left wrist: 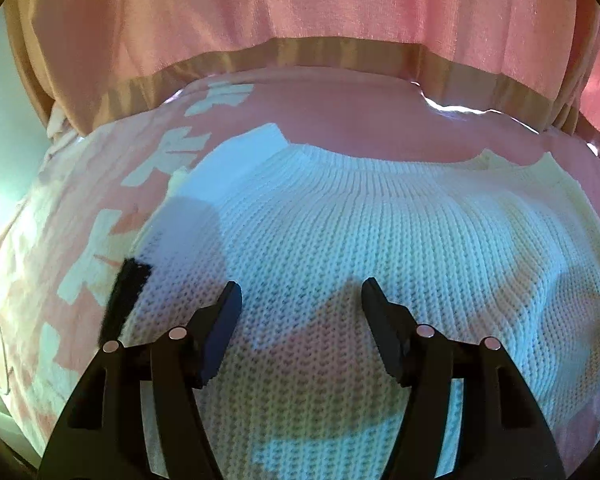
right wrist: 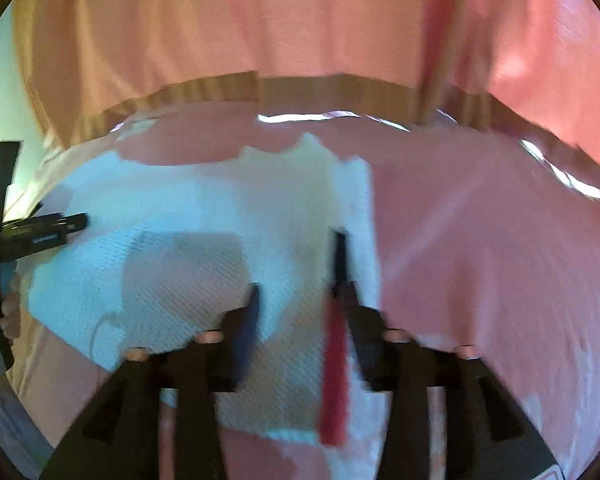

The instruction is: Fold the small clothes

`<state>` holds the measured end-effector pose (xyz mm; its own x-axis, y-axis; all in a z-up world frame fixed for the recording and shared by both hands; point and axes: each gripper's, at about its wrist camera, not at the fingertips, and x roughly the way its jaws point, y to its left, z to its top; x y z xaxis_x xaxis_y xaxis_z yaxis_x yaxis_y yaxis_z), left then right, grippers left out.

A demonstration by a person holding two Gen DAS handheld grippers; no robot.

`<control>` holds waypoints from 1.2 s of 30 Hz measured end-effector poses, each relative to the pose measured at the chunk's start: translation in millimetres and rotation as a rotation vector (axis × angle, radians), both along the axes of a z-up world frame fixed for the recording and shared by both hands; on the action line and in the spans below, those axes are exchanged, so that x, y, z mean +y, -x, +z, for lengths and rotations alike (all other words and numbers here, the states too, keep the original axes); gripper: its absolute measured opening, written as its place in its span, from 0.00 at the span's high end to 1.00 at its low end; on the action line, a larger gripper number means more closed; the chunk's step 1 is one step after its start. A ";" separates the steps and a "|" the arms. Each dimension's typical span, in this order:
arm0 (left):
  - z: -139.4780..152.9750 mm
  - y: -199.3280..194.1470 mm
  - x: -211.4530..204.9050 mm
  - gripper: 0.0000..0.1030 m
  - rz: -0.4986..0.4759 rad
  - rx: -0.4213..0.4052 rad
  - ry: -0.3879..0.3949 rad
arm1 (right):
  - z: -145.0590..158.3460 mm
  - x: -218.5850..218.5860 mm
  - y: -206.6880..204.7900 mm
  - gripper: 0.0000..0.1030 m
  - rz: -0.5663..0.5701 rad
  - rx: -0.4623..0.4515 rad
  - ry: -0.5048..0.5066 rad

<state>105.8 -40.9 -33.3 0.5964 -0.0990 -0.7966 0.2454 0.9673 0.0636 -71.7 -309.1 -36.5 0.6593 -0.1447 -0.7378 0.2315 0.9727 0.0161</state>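
A white knitted sweater (left wrist: 340,216) lies flat on a pink table cover (left wrist: 340,108). It has a black stripe (left wrist: 126,296) at its left edge. My left gripper (left wrist: 300,292) is open just above the knit, with nothing between its jaws. In the right wrist view the sweater (right wrist: 180,208) lies left and centre, with a black and red stripe (right wrist: 336,352) along its right edge. My right gripper (right wrist: 302,296) is open over that edge, empty. The left gripper shows at the far left of this view (right wrist: 40,228).
A pink curtain (left wrist: 300,0) with a tan band (left wrist: 300,56) hangs behind the table. The cover has a white pattern (left wrist: 100,240) on the left. Bare pink cover (right wrist: 480,240) lies right of the sweater. A hand (right wrist: 4,312) shows at the left edge.
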 end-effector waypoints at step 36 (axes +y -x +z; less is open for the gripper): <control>-2.9 43.0 110.6 0.81 0.277 0.084 0.266 | -27.8 -13.1 16.4 0.93 -0.045 0.059 -0.247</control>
